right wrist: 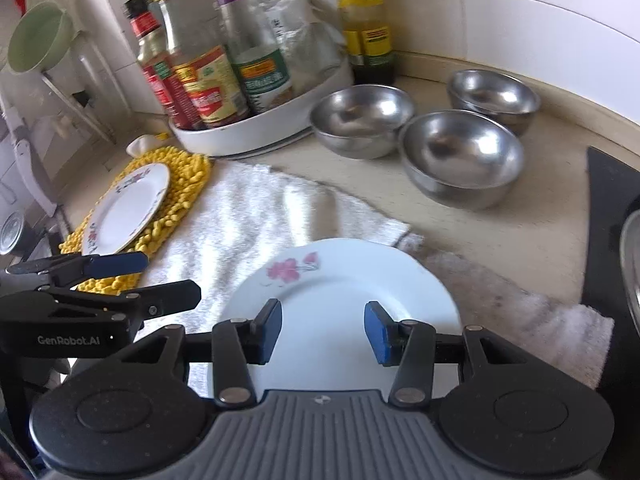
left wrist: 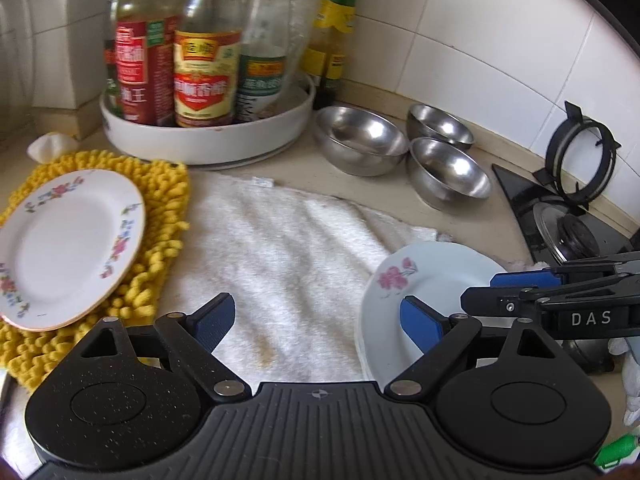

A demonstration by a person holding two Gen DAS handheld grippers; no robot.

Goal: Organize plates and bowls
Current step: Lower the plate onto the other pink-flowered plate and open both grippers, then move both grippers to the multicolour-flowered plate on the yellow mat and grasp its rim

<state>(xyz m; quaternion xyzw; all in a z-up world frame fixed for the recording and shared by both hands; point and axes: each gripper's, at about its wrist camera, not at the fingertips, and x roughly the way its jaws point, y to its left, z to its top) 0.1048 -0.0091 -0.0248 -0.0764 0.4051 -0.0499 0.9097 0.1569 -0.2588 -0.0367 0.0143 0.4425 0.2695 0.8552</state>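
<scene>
A white plate with a pink flower (right wrist: 340, 280) lies on a white towel (right wrist: 248, 216), and my right gripper (right wrist: 324, 330) hovers just above its near half, open, touching nothing. The same plate (left wrist: 432, 280) shows at the right of the left wrist view. My left gripper (left wrist: 318, 320) is open wide over the towel (left wrist: 280, 240) with nothing between its pads. A flower-rimmed plate (left wrist: 68, 244) rests on a yellow shaggy mat (left wrist: 160, 208) to the left. Three steel bowls (left wrist: 360, 140) (left wrist: 440, 124) (left wrist: 448, 172) stand upright and apart at the back right.
A round white tray (left wrist: 208, 140) full of sauce bottles stands against the tiled wall. A black gas stove (left wrist: 568, 216) borders the counter on the right. A green bowl (right wrist: 38, 36) hangs at the far left. My right gripper (left wrist: 504, 288) reaches in beside the left one.
</scene>
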